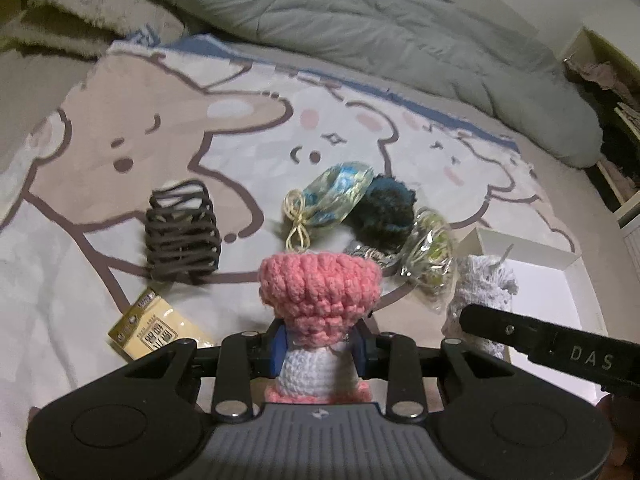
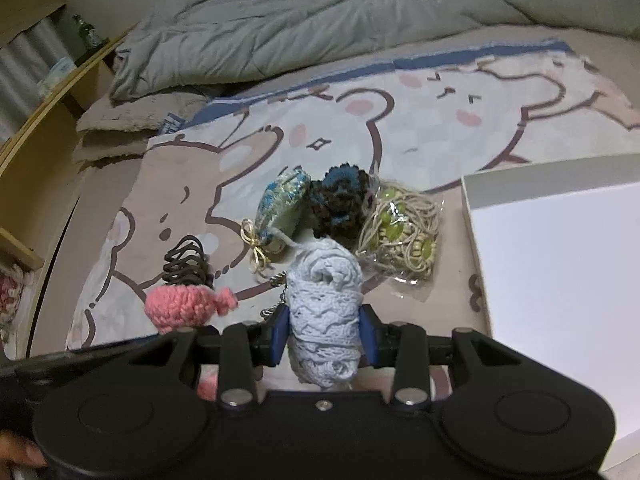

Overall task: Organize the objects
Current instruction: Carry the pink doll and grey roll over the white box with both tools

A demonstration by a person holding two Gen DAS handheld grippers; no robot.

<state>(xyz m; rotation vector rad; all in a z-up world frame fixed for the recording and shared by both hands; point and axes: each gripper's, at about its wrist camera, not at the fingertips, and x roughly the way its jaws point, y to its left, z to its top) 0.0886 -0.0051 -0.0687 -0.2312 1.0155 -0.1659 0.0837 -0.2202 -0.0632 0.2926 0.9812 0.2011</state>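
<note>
The crochet doll (image 1: pixel 320 292) has a pink top and a white body, and the lace roll (image 2: pixel 324 304) is pale blue-grey. The blanket (image 1: pixel 120 128) shows beige and white cartoon bears outlined in brown with a blue border. The box (image 2: pixel 560 264) is white, the quilt (image 2: pixel 320 16) grey-green.

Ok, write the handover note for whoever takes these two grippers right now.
Left gripper: shut on the pink crochet doll, clear of the bed.
Right gripper: shut on the lace roll, also lifted.
White box: at the right, nothing visible inside.
Still on the blanket: dark coil, blue pouch, dark pompom, bead bag, yellow packet.
Left: box both held items, then the rest.
</note>
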